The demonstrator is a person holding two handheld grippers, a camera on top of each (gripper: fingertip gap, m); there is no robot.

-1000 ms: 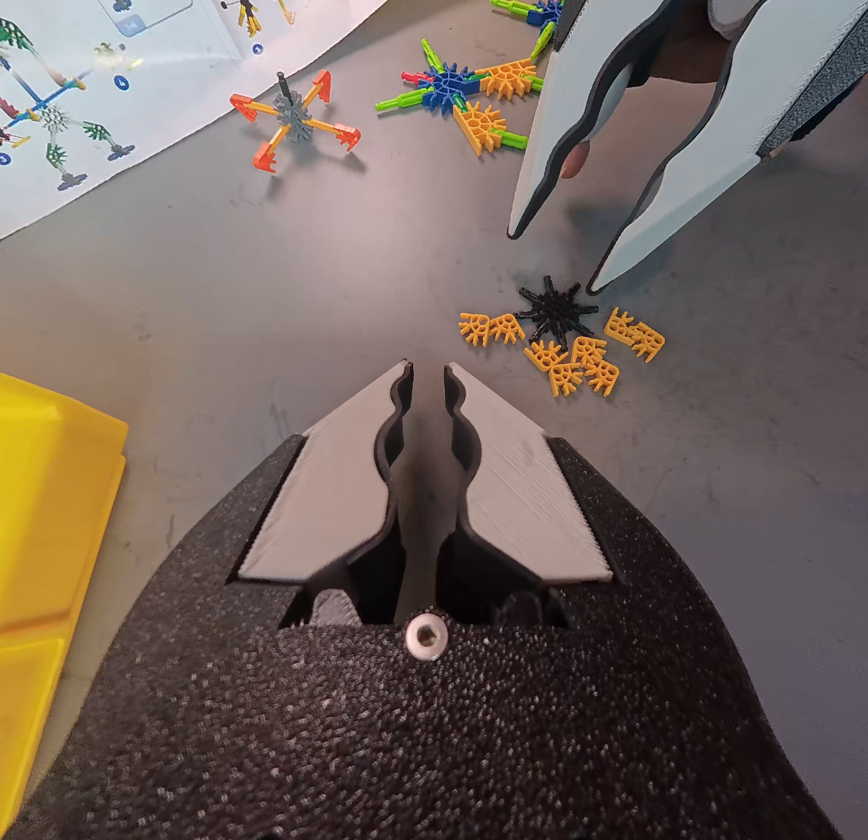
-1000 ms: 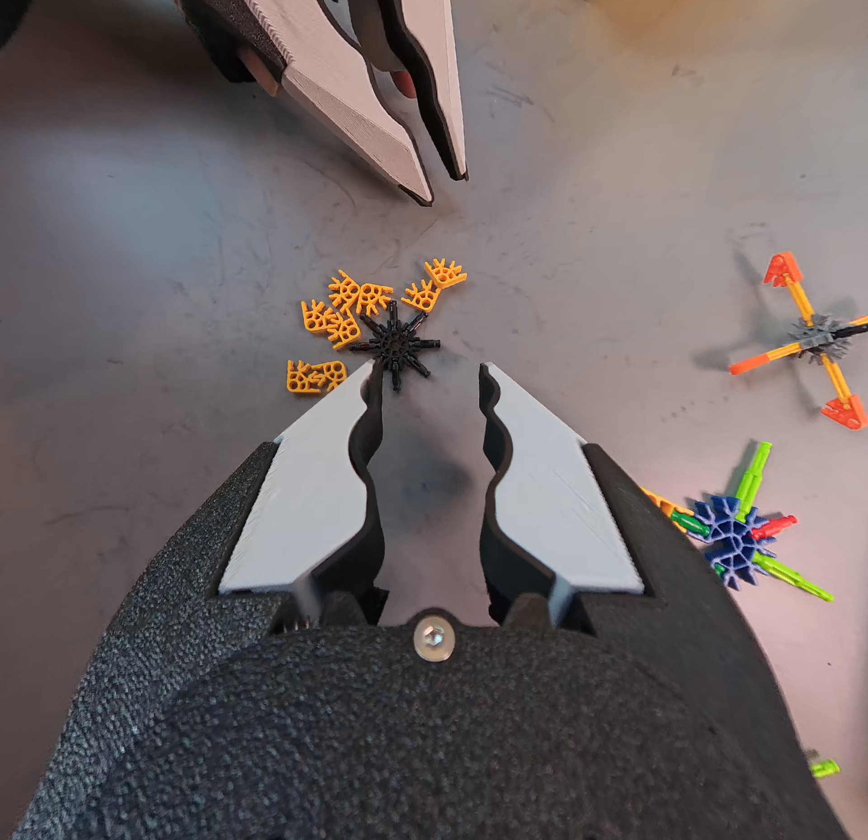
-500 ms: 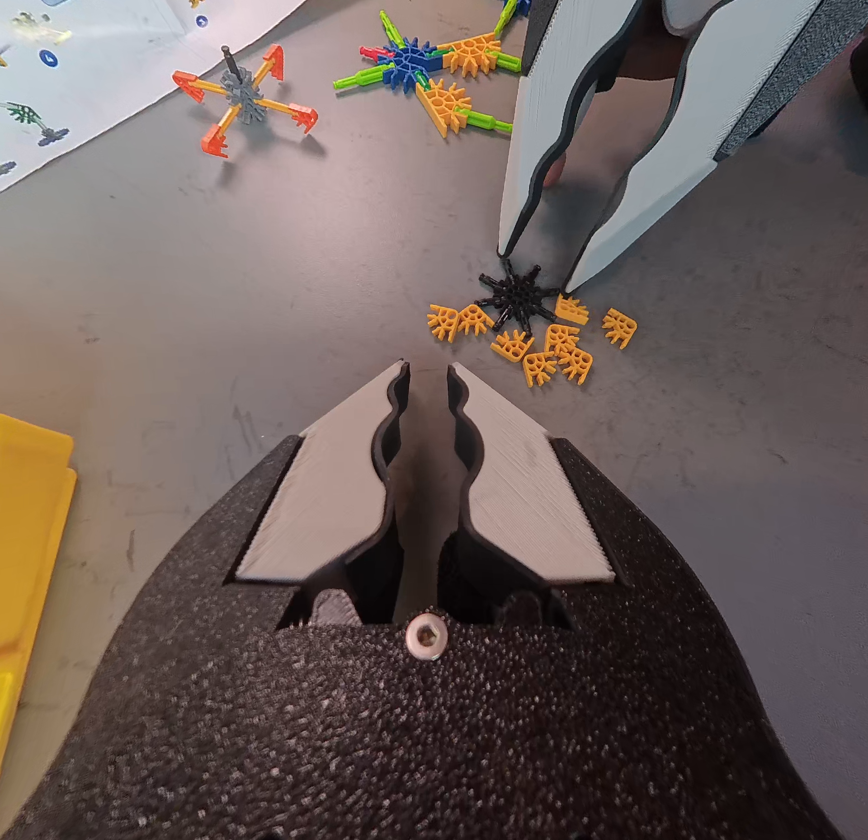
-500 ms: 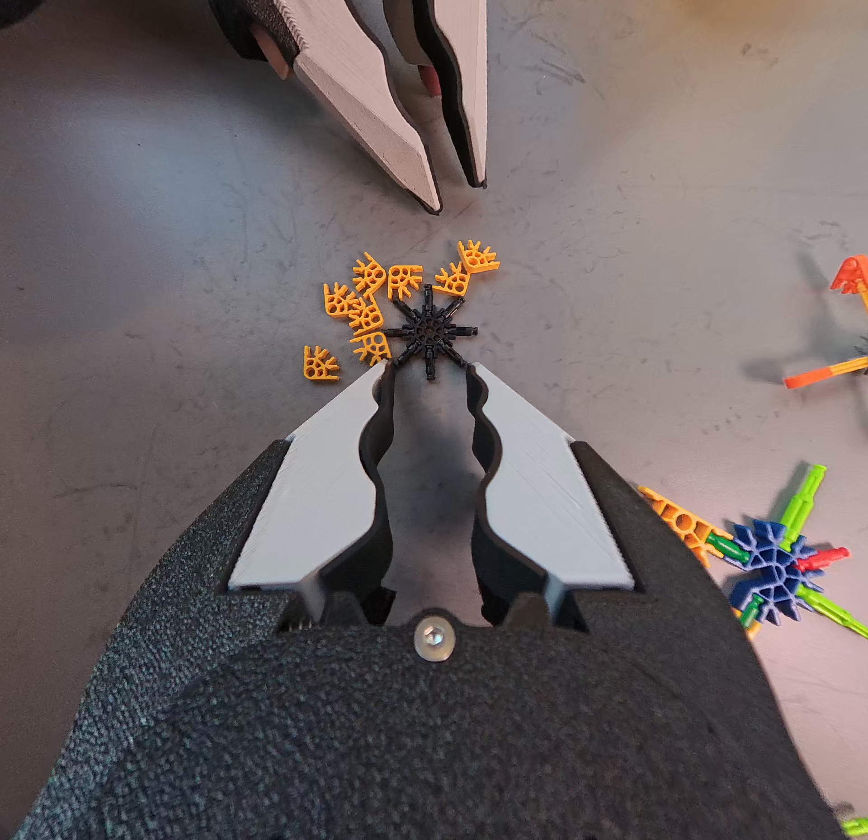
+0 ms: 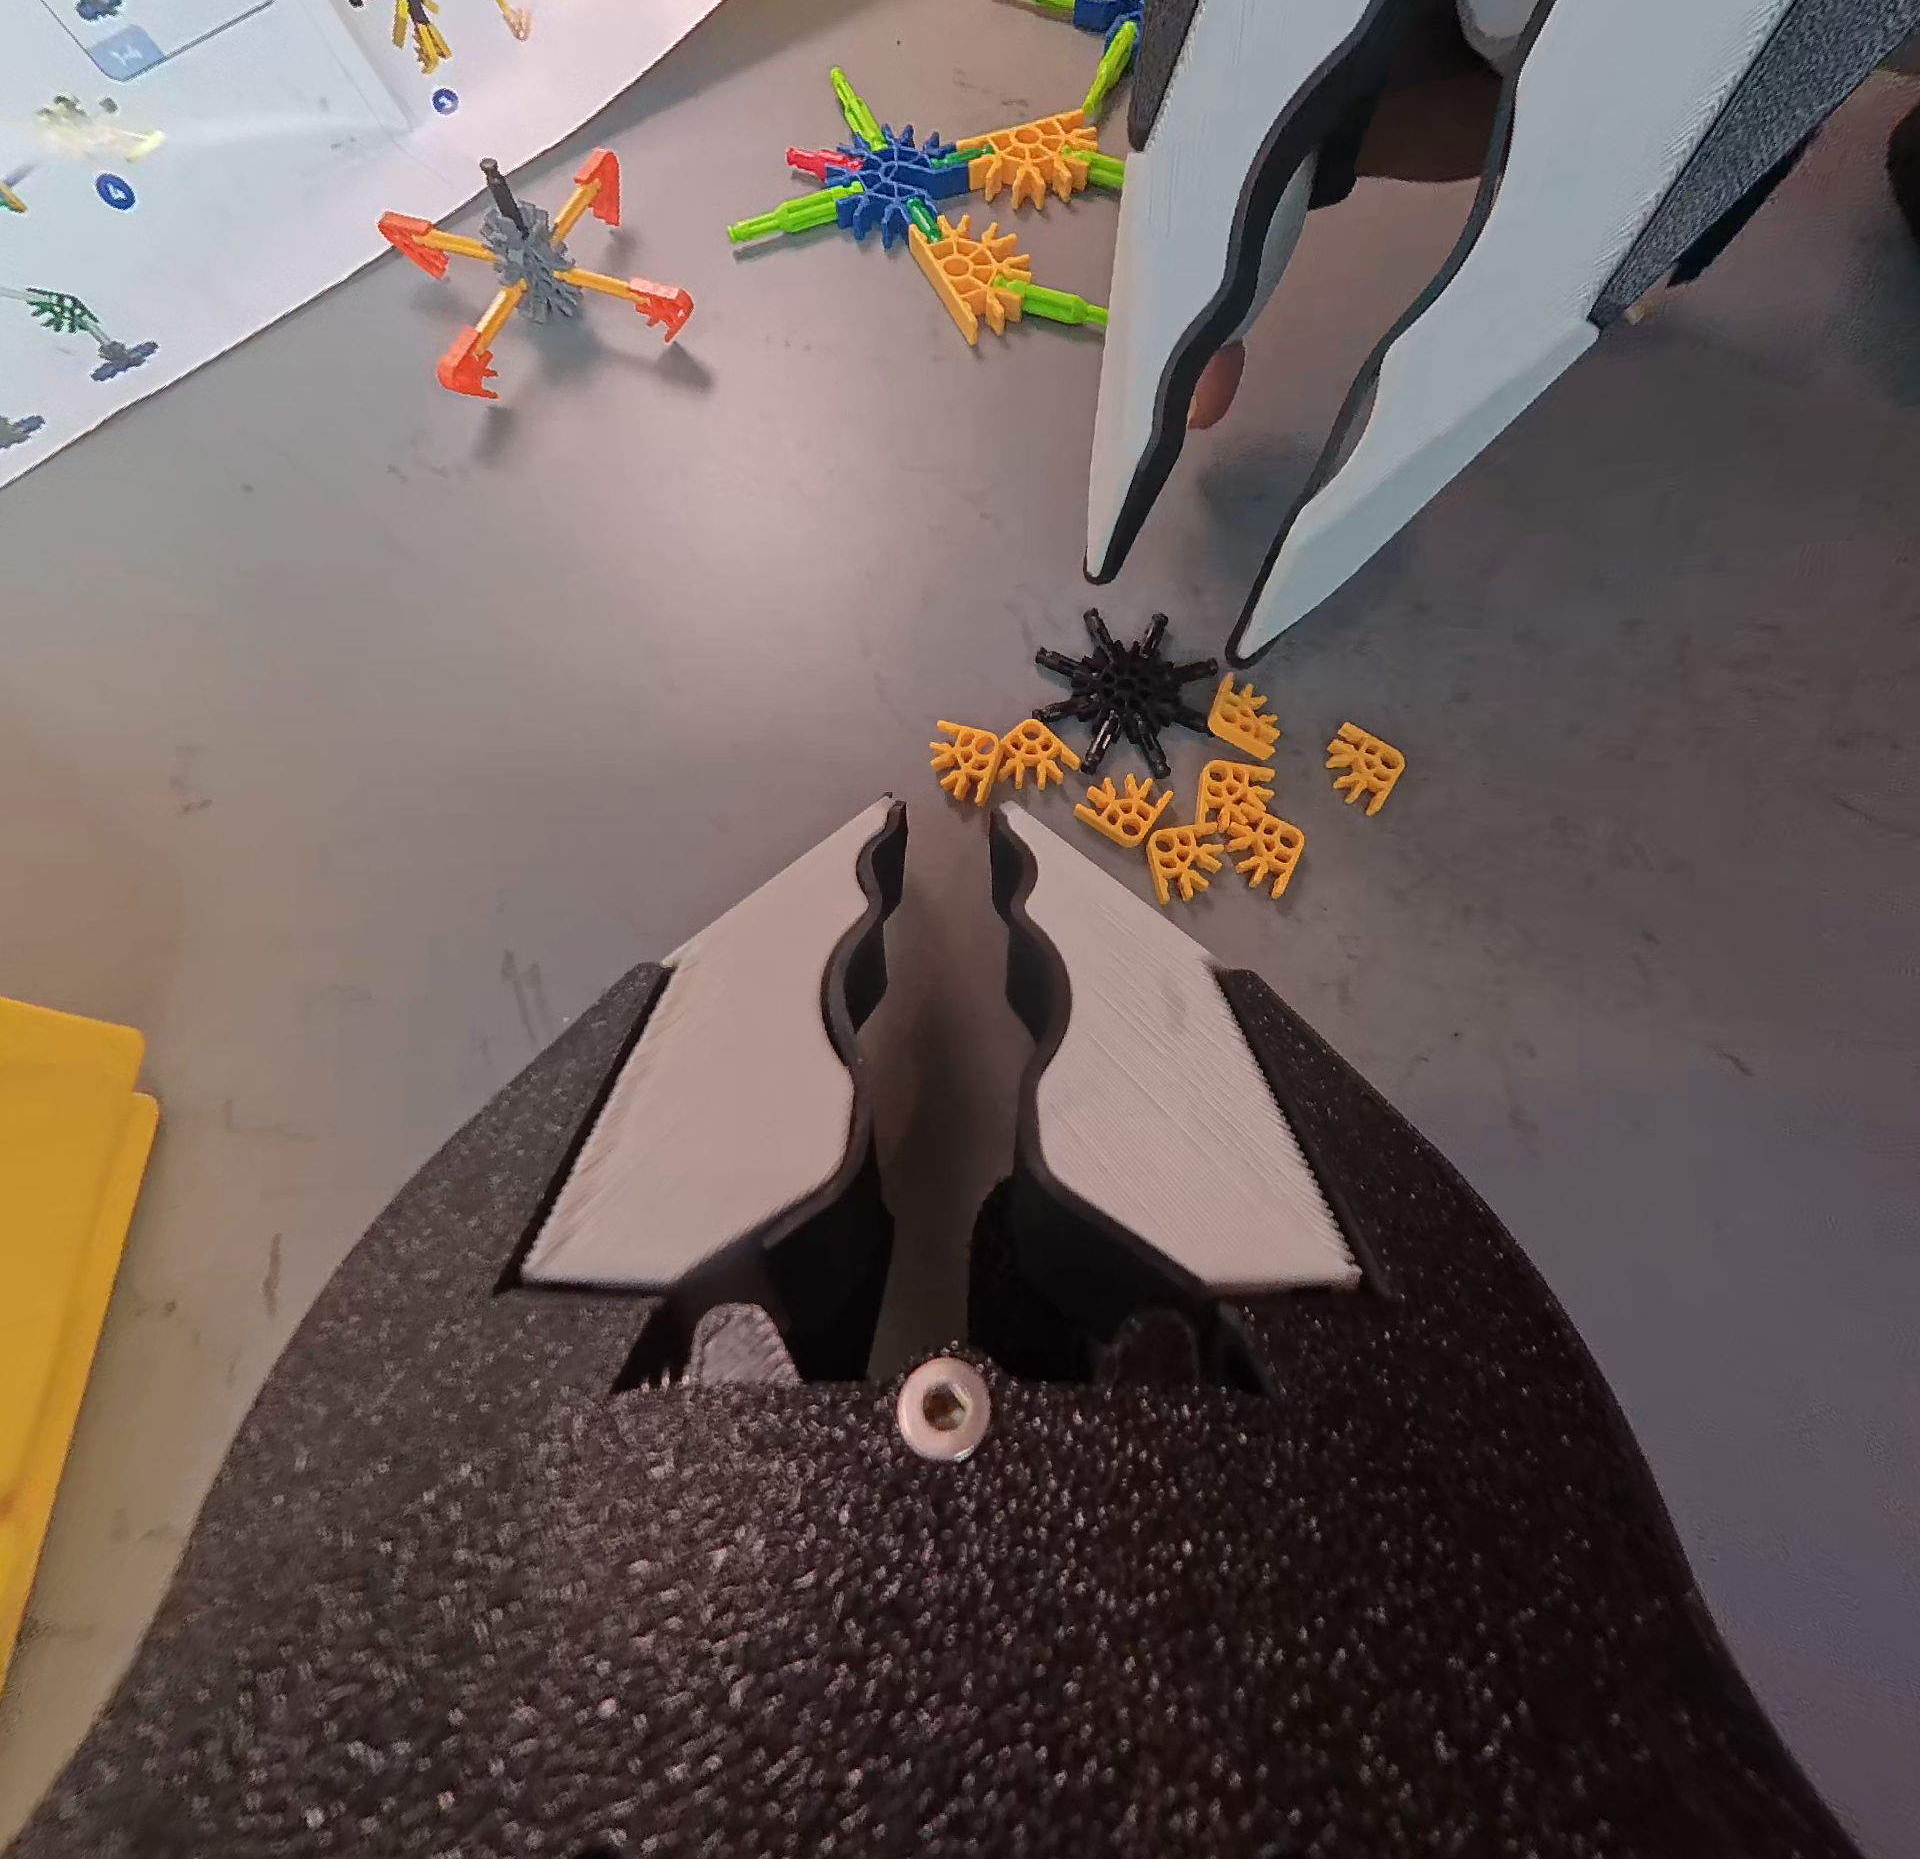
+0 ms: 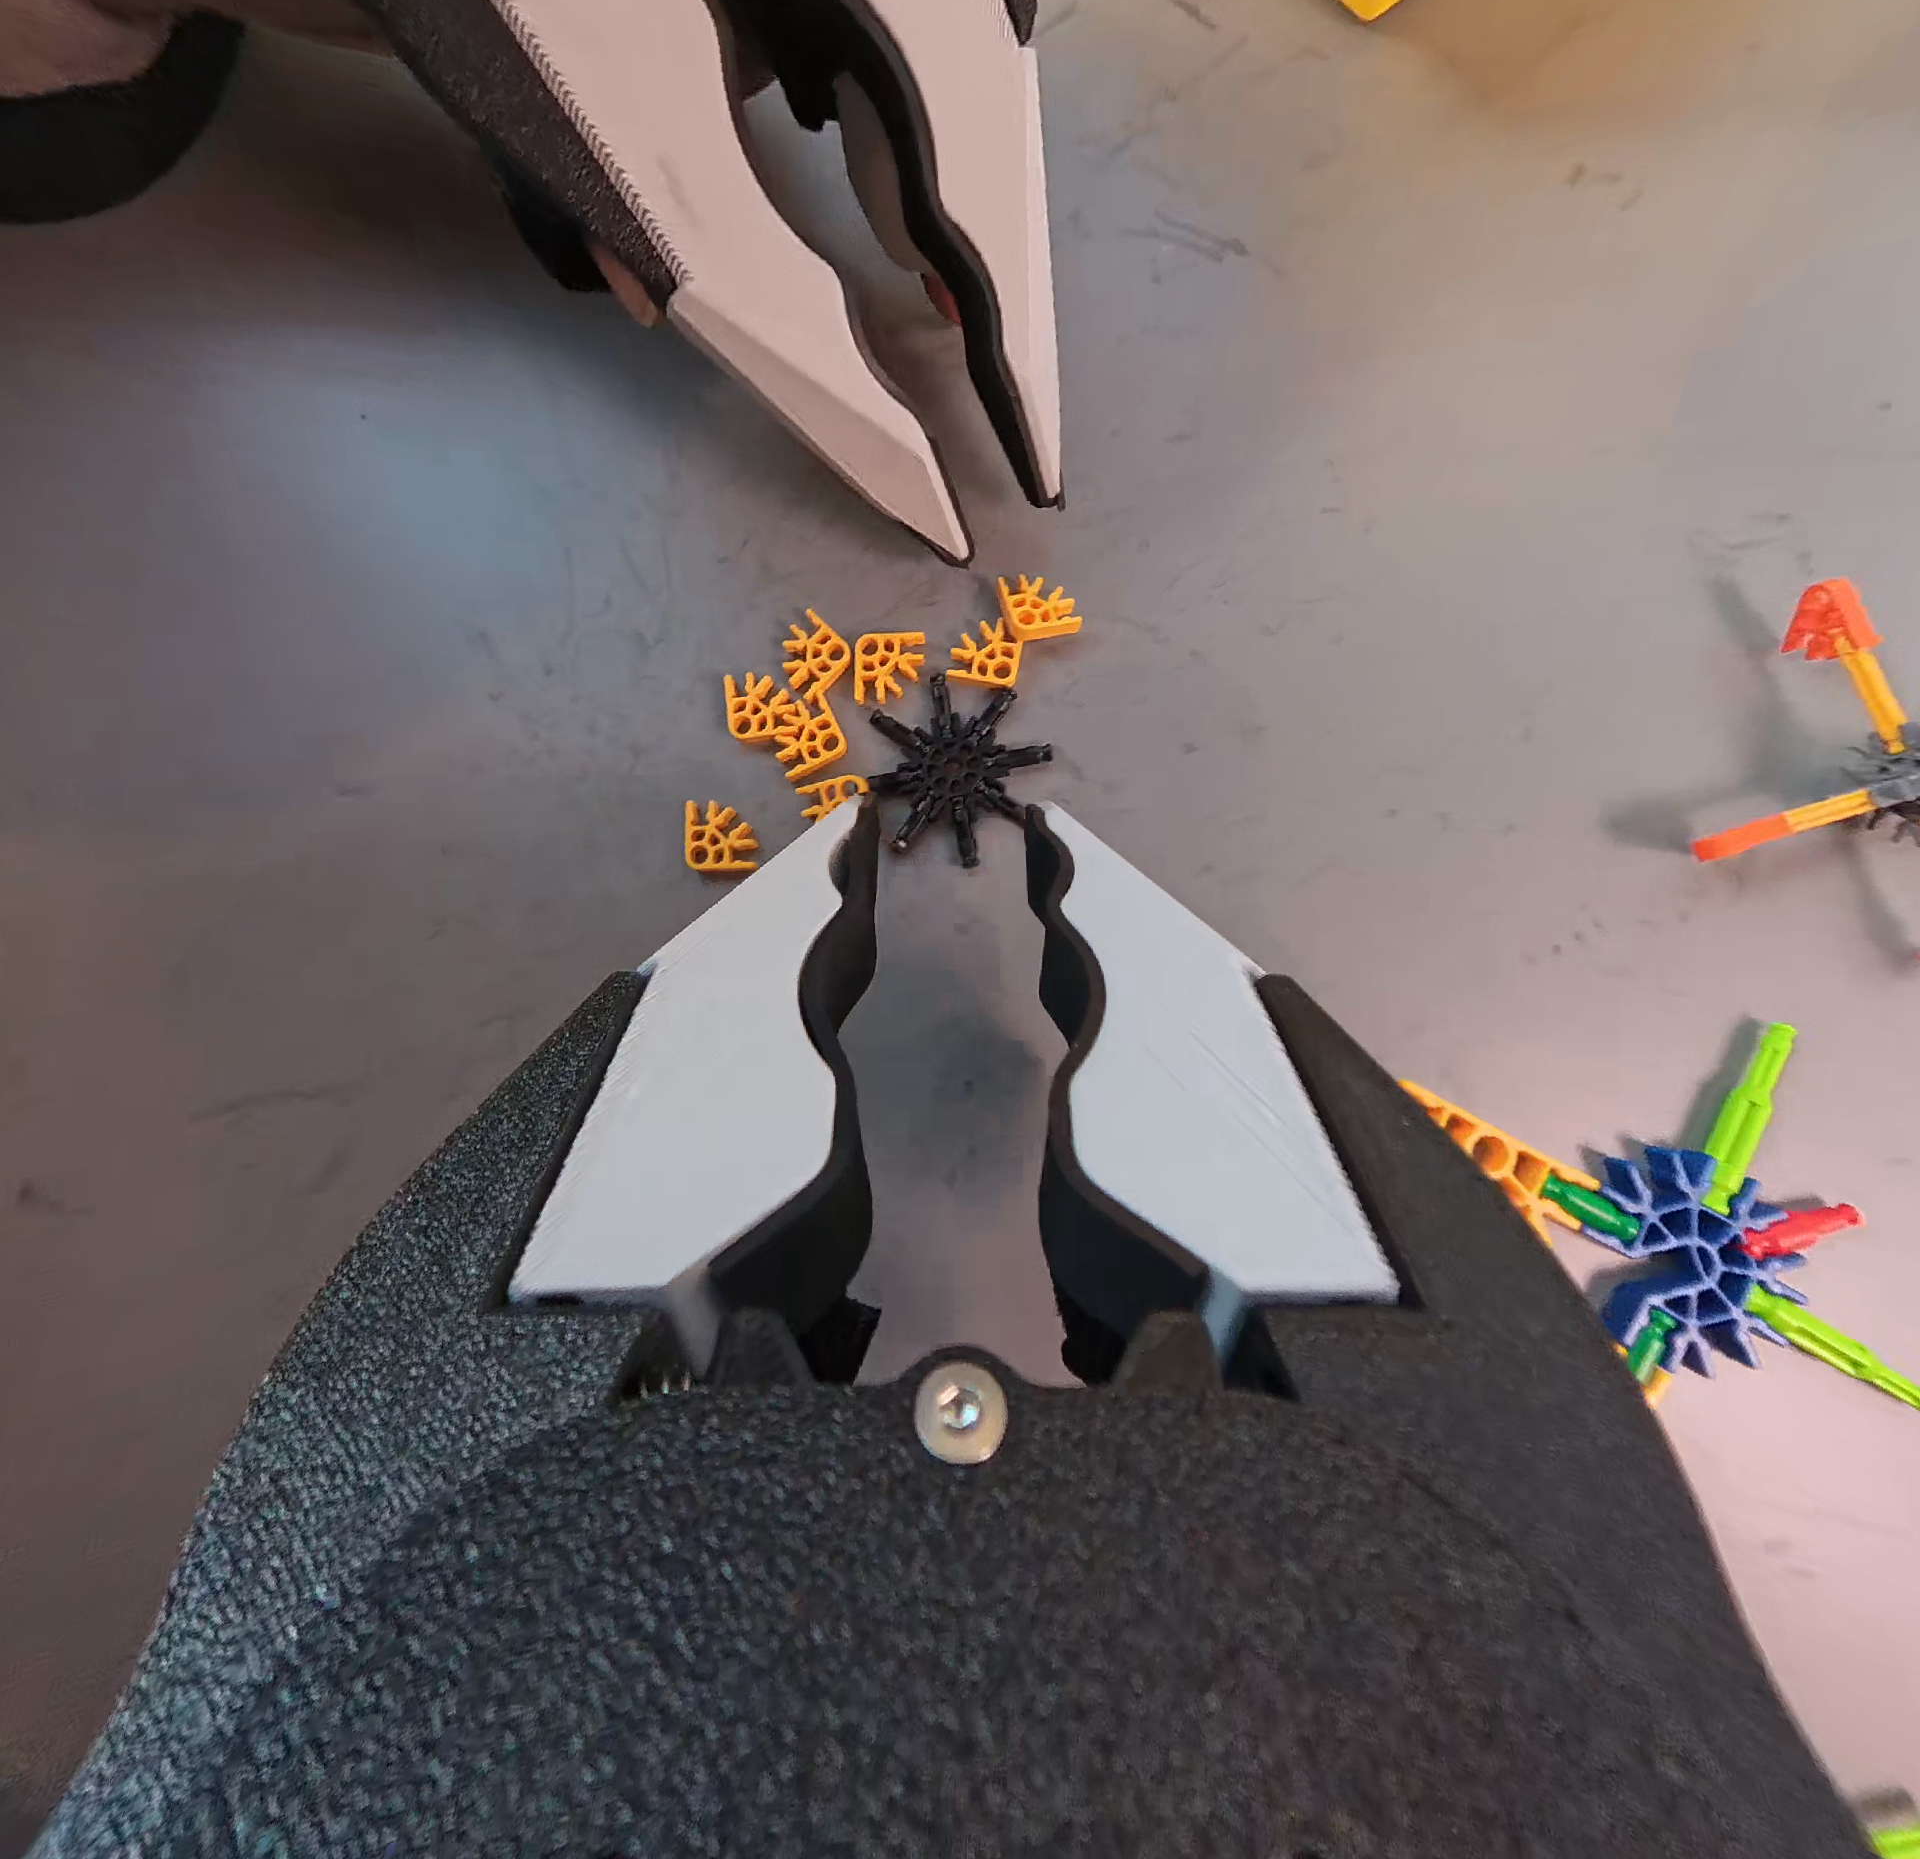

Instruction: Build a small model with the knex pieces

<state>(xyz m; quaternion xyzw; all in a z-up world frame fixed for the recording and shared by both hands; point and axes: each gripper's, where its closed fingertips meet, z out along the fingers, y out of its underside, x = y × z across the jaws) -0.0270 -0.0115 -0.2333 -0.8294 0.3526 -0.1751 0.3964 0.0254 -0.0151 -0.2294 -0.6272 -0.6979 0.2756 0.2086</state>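
Observation:
A black star-shaped connector [image 5: 1127, 692] with short black rods lies flat on the grey tabletop among several small orange connectors [image 5: 1226, 822]. My right gripper [image 6: 945, 812] is open. Its fingertips sit at the near edge of the black star [image 6: 956, 770], one on each side, and the left fingertip covers part of an orange piece [image 6: 810, 708]. It also shows in the left wrist view [image 5: 1174, 614], tips down just behind the star. My left gripper [image 5: 948, 817] is empty, its jaws a narrow gap apart, just short of the orange pieces. It shows in the right wrist view [image 6: 1006, 531] too.
An orange-and-grey spoke assembly [image 5: 535, 261] and a blue, green and orange assembly [image 5: 914, 183] lie further back. A printed instruction sheet [image 5: 208, 147] covers the far left corner. A yellow tray [image 5: 52, 1238] is at the left edge. A person's hand [image 6: 62, 33] holds the left gripper. Some 6 centimetres of space lies between my two pairs of fingers.
My right gripper has moved forward to the black star and narrowed its jaws. Its left finger nudged some orange pieces apart. The left gripper has shifted only slightly.

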